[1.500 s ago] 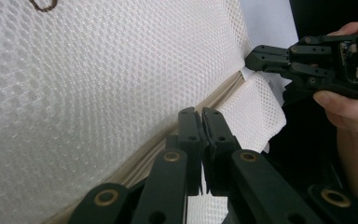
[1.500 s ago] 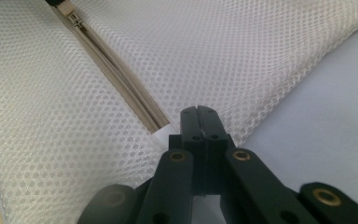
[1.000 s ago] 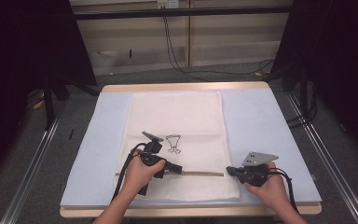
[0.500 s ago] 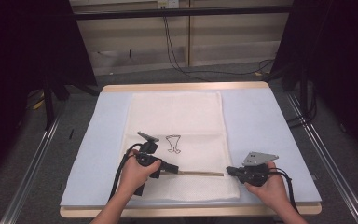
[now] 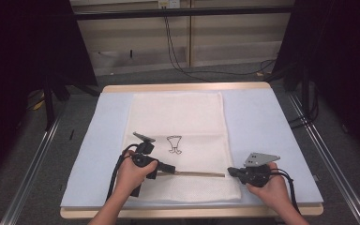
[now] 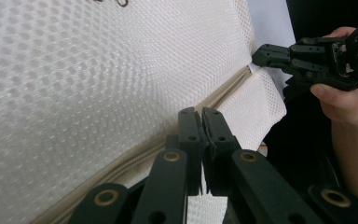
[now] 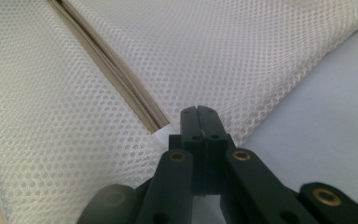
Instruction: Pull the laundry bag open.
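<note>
**Ana:** Mesh, cream-coloured, a flat zipped bag [image 5: 176, 140] spread on the pale blue mat [image 5: 262, 126] in the middle of the table [image 5: 183, 87]. Its zip [image 5: 199, 174] runs across the near end, close to the person's edge.

**Ben:** And the two tools?

**Ana:** Both pressed together. The right gripper [image 5: 230, 171] pinches the bag's edge at the right end of the zip; in the right gripper view its tips [image 7: 200, 116] sit just past where the zip tape stops. The left gripper [image 5: 172, 169] is clamped at the zip line towards the left. In its own view the tips [image 6: 199, 116] meet right over the zip [image 6: 168, 140], probably on the slider, though the jaws hide it.

**Ben:** So how far along is it?

**Ana:** I can't tell whether the zip is being opened or shut. My guess is mid-run: one end is anchored, and the left tool sits some way in from the left edge. The dark line between the tools looks like the stretch already travelled, or the stretch to go. The part left of that tool is hidden by the hand [image 5: 133, 174].

**Ben:** What remains?

**Ana:** Likely finishing the pull along the zip, then letting go.
</note>
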A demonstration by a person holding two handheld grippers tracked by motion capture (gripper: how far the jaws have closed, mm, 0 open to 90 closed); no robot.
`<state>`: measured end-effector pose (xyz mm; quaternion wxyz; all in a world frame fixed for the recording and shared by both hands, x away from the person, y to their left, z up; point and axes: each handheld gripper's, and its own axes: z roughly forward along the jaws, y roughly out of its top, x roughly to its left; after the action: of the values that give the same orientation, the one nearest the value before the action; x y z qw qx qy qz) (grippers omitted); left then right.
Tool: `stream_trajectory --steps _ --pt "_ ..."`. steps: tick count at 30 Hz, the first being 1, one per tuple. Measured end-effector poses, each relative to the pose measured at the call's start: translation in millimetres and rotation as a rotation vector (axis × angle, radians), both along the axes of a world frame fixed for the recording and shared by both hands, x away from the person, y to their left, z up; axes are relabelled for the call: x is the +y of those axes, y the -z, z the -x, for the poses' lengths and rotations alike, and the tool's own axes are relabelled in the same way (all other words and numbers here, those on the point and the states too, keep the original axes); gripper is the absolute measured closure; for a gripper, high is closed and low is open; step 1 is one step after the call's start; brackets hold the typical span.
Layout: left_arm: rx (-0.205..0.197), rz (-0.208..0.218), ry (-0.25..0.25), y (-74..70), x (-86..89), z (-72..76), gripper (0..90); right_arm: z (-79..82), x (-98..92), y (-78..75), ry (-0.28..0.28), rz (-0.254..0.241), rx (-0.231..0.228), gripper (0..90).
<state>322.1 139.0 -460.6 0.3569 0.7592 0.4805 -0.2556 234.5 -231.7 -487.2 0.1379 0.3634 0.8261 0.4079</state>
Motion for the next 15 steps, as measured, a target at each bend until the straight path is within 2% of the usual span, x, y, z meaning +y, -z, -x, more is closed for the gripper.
stream_trajectory --steps 2,4,5,8,9,10,12,15 --pt "0.011 0.006 -0.003 -0.8 2.2 0.3 87.5 -0.1 -0.1 0.1 0.000 0.001 -0.001 90.0" --pt "-0.002 0.003 -0.005 -1.1 6.5 0.2 87.5 0.0 0.0 0.0 0.000 0.000 0.000 90.0" --pt "0.012 0.015 -0.018 -1.7 7.4 1.0 87.4 0.0 0.0 0.0 0.000 0.001 -0.001 90.0" --pt "-0.001 0.007 -0.012 -1.3 12.8 0.7 87.4 0.0 0.0 0.0 0.000 0.000 0.000 90.0" --pt "0.013 0.018 -0.029 -1.7 12.1 1.9 87.4 -0.1 0.0 0.1 0.000 0.001 -0.001 90.0" --pt "0.004 0.010 -0.016 -1.4 14.7 1.0 87.4 0.0 0.0 0.0 0.000 0.000 0.001 90.0" --pt "0.013 0.018 -0.034 -1.6 15.3 1.8 87.5 0.0 0.0 0.1 0.001 0.000 0.001 90.0" --pt "0.014 0.020 -0.029 -1.5 16.0 1.7 87.5 -0.1 -0.1 -0.1 0.004 0.001 0.003 90.0"
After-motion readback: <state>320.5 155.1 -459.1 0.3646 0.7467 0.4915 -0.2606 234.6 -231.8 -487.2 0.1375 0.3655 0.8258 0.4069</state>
